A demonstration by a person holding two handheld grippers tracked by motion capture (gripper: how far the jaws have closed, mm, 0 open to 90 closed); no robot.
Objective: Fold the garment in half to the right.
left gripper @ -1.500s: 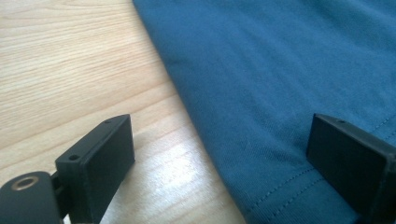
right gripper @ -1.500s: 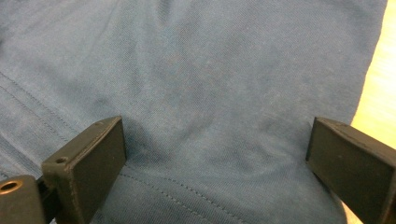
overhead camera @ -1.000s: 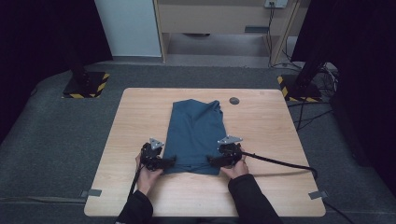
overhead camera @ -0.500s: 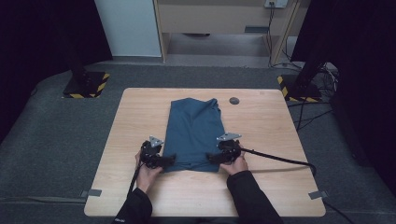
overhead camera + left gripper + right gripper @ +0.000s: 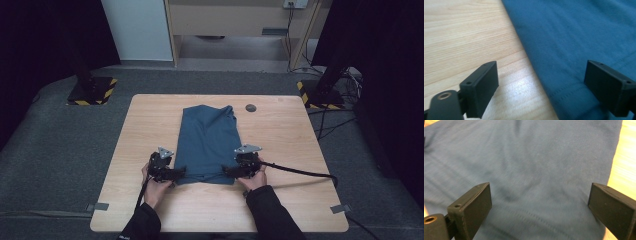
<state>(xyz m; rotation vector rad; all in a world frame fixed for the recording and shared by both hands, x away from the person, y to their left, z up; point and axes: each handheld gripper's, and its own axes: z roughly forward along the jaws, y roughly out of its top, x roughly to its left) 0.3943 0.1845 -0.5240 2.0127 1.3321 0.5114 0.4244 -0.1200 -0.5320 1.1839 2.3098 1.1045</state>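
Note:
A folded blue cloth [image 5: 210, 142] lies flat in the middle of the wooden table [image 5: 280, 135]. My left gripper [image 5: 180, 172] lies at the cloth's near left corner. In the left gripper view the hemmed edge of the cloth [image 5: 574, 37] runs between the jaws of my left gripper [image 5: 544, 87]; they have just been closing a little, but the pads stand clear of the fabric. My right gripper [image 5: 227, 171] lies at the near right corner. Its jaws stand wide over the cloth [image 5: 536, 157], so my right gripper [image 5: 541, 207] is open.
A small dark round disc [image 5: 250, 108] sits on the table beyond the cloth's far right corner. A black cable [image 5: 300, 172] trails right from the right gripper. Two stand bases with yellow-black stripes [image 5: 92, 90] [image 5: 320, 95] flank the table's far side on the floor.

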